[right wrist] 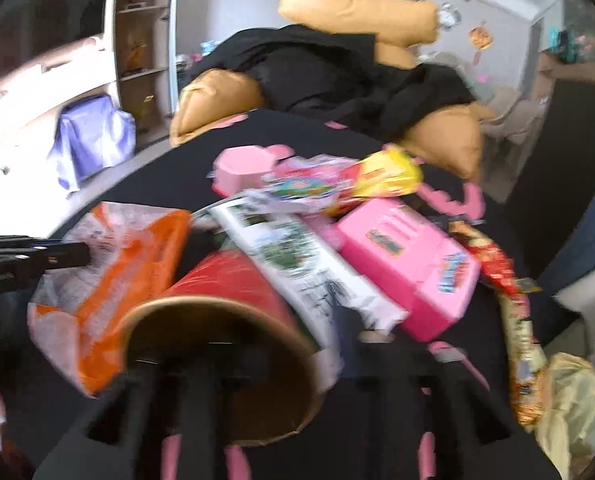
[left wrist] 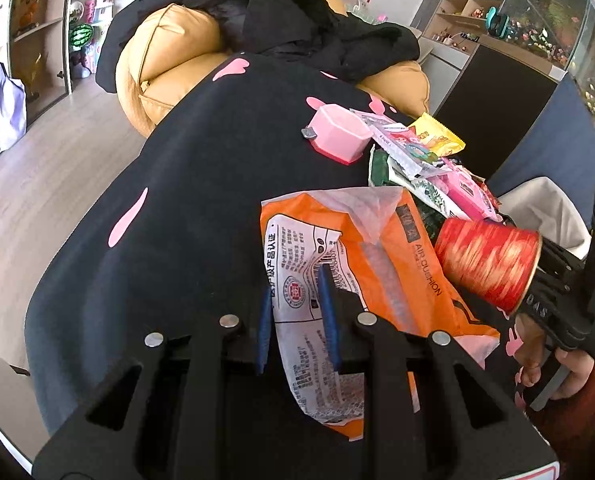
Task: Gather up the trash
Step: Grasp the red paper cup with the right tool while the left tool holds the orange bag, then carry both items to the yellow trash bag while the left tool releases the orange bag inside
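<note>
My left gripper (left wrist: pixel 295 312) is open, its blue fingertips (left wrist: pixel 327 308) over an orange and white air-cushion bag (left wrist: pixel 377 264) lying on the black cloth with pink spots (left wrist: pixel 201 200). My right gripper (left wrist: pixel 553 280) is shut on a red paper cup (left wrist: pixel 489 264), held on its side just right of the bag. In the blurred right wrist view the cup (right wrist: pixel 225 308) fills the lower middle, its open mouth toward the camera and its rim in the jaws. Behind lie wrappers (left wrist: pixel 413 148), a pink box (right wrist: pixel 409 264) and a pink tub (left wrist: pixel 339 134).
A yellow snack packet (left wrist: pixel 441 136) and a red wrapper (right wrist: pixel 493 264) lie at the cloth's far and right side. A tan sofa cushion (left wrist: pixel 165 60) with black clothes (left wrist: pixel 297 28) stands behind. A white bag (left wrist: pixel 545 208) is at right; wood floor (left wrist: pixel 49 168) at left.
</note>
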Demonstrator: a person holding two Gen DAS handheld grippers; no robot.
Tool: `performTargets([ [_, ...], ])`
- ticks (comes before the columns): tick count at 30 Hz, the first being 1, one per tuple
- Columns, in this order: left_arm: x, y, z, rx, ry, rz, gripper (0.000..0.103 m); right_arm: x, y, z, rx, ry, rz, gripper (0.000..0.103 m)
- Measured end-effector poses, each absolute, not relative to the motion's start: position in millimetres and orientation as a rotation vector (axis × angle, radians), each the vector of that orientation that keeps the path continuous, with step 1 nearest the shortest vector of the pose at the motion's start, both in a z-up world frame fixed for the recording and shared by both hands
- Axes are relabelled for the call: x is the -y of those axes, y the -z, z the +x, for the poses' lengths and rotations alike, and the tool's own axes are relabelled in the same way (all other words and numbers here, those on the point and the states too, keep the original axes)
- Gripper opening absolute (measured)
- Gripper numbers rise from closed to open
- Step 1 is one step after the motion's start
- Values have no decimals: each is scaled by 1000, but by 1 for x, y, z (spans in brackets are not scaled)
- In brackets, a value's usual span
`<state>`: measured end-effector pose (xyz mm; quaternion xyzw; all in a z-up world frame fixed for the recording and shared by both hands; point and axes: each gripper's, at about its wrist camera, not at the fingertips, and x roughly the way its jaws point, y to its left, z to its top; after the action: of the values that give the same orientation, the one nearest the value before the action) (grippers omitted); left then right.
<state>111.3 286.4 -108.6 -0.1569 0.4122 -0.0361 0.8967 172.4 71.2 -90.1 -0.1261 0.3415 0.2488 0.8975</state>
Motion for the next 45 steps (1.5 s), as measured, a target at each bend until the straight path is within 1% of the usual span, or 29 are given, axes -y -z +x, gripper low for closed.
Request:
performTargets([
  [1, -286, 108, 111, -853, 74, -326, 21, -71, 88, 171, -701, -529, -254, 14],
  [2, -286, 108, 111, -850, 75, -326, 21, -70, 85, 169, -690, -540, -256, 9],
  [4, -282, 106, 110, -844, 83, -320, 19, -68, 79, 162, -665, -540, -279, 7],
  [6, -276, 103, 110, -834, 87, -306, 15, -61, 72, 155, -647, -540, -281, 7],
  [9, -263, 93, 109, -808, 95, -278, 12, -48, 64, 150, -641, -534, -264, 7],
  [15, -235, 62, 104, -744, 136, -212, 9, -17, 45, 140, -615, -504, -237, 7],
  [21, -210, 37, 101, -702, 177, -174, 7, 16, 37, 129, -594, -454, -221, 7],
  [31, -152, 11, 111, -675, 263, -93, 6, 80, 25, 115, -553, -357, -145, 7],
  [40, -73, -36, 129, -610, 380, -13, 6, 164, 19, 105, -512, -227, -78, 7],
  [45, -3, -48, 155, -580, 526, -32, 6, 238, 16, 97, -507, -74, -59, 7],
])
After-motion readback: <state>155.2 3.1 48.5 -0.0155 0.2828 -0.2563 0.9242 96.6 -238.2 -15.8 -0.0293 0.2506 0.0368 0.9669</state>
